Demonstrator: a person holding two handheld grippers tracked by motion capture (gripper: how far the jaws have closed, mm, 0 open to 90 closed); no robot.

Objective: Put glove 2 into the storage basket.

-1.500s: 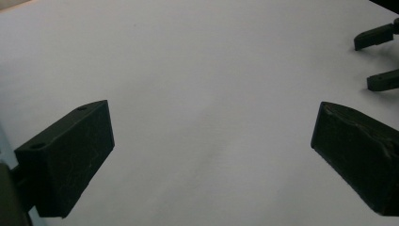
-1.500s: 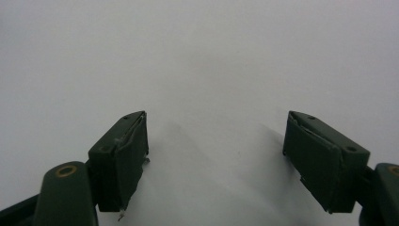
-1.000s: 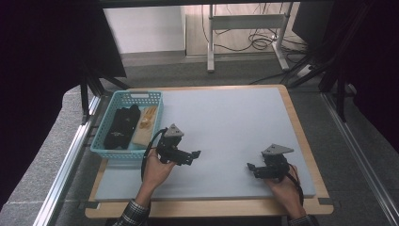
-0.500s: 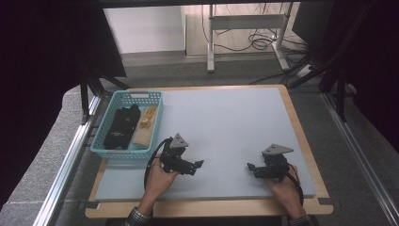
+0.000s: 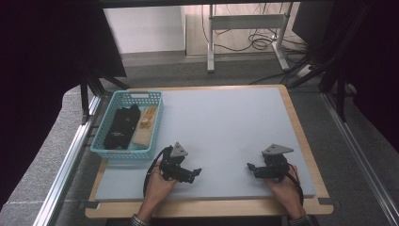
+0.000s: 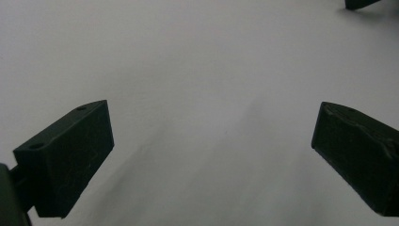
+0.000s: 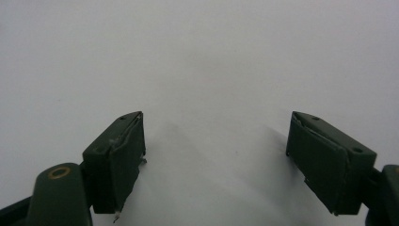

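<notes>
Change: the left gripper [image 5: 193, 173] is now found nearer the table's front edge than a second ago, when it was raised close beside the turquoise plastic lattice basket [image 5: 126, 151]; its jaws are now turned toward the right gripper [image 5: 251, 168].
Meaning: the left hand is judged to have been drawn back from the basket with nothing carried; the contents appear not yet picked.
Left gripper state: released, jaws spread wide, nothing between them in the left gripper view.
Right gripper state: released, jaws apart over bare surface; unmoved since the earlier pictures.
Task things: a black fabric bundle [image 5: 120, 126] and a tan, glove-like piece [image 5: 145, 125] are lying in the basket, behind and to the outer side of the left gripper, apart from it.
Edges: the wooden table border [image 5: 211, 207] is close behind both hands; the basket's near wall is just beside the left gripper.
Open room: the pale grey mat [image 5: 221, 127] ahead of and between both grippers is unobstructed.
</notes>
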